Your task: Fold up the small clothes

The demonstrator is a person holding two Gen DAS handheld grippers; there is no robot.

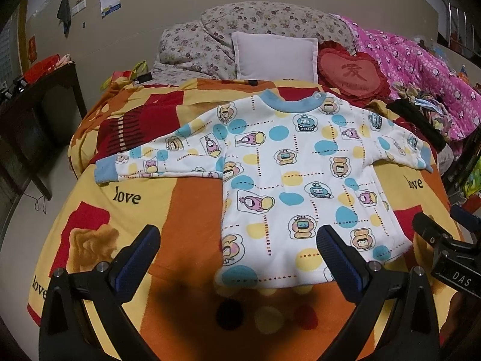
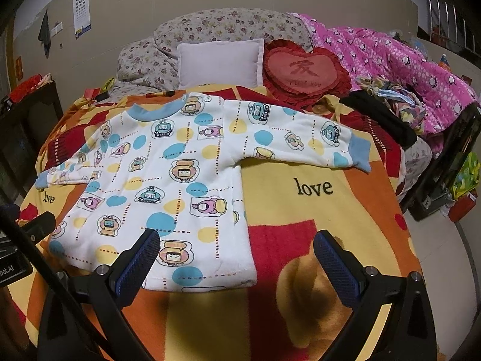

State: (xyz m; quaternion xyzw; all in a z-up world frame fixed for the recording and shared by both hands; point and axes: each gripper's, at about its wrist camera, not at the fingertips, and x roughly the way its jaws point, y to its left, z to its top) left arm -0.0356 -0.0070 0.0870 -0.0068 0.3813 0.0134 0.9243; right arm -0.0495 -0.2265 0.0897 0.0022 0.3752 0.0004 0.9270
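The baby shirt (image 1: 288, 174) is found spread flat on the bedspread (image 1: 180, 210), sleeves outstretched and unfolded, with the left hand-held gripper (image 1: 239, 240) and right hand-held gripper (image 2: 236, 245) held wide and empty above its hem; a sleeve grasp is judged next.

A white printed shirt (image 2: 168, 177) with blue collar and cuffs lies flat on the blanket (image 2: 315, 210), sleeves spread toward frame left and right. The right gripper (image 2: 236, 248) sits at the bottom centre, its fingers wide apart; the left-hand finger (image 2: 141, 258) overlaps the shirt's hem, perhaps touching it. A pillow (image 2: 219, 63) and heart cushion (image 2: 303, 70) lie at upper centre.
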